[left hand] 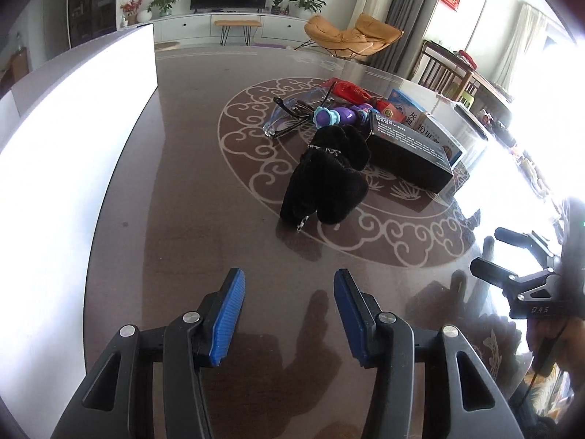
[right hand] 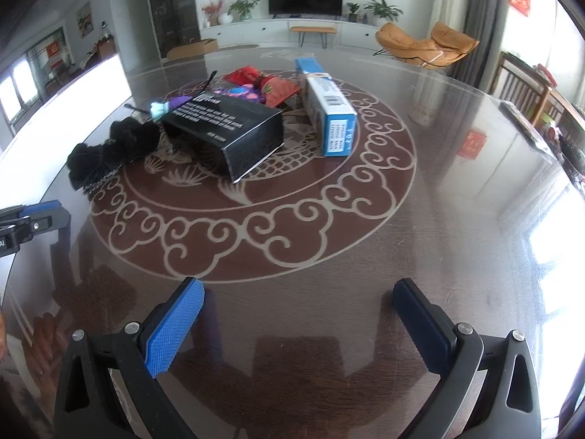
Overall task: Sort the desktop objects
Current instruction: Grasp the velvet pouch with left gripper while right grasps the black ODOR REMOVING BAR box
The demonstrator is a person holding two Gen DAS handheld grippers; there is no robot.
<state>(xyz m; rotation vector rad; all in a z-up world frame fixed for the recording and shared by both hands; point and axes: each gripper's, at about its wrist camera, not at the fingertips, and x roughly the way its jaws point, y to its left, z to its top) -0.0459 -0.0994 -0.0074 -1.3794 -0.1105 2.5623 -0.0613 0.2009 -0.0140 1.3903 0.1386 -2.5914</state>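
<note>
A pile of objects lies on the dark glass table (left hand: 182, 183): a black fuzzy pouch with a chain (left hand: 329, 172) (right hand: 113, 150), a black box (left hand: 409, 153) (right hand: 226, 128), a blue and white box (right hand: 329, 109) (left hand: 406, 104), a purple toy with a teal flower end (left hand: 336, 115) (right hand: 164, 108), glasses (left hand: 292, 113) and red packets (left hand: 347, 89) (right hand: 263, 82). My left gripper (left hand: 289, 285) is open and empty, short of the pouch. My right gripper (right hand: 298, 292) is open and empty, short of the boxes; it also shows at the right edge of the left wrist view (left hand: 497, 252).
A large white board or container (left hand: 73, 128) stands along the table's left side. The left gripper's tip (right hand: 40, 216) shows at the left edge of the right wrist view. Wooden chairs (right hand: 530, 87) stand beyond the table's right edge.
</note>
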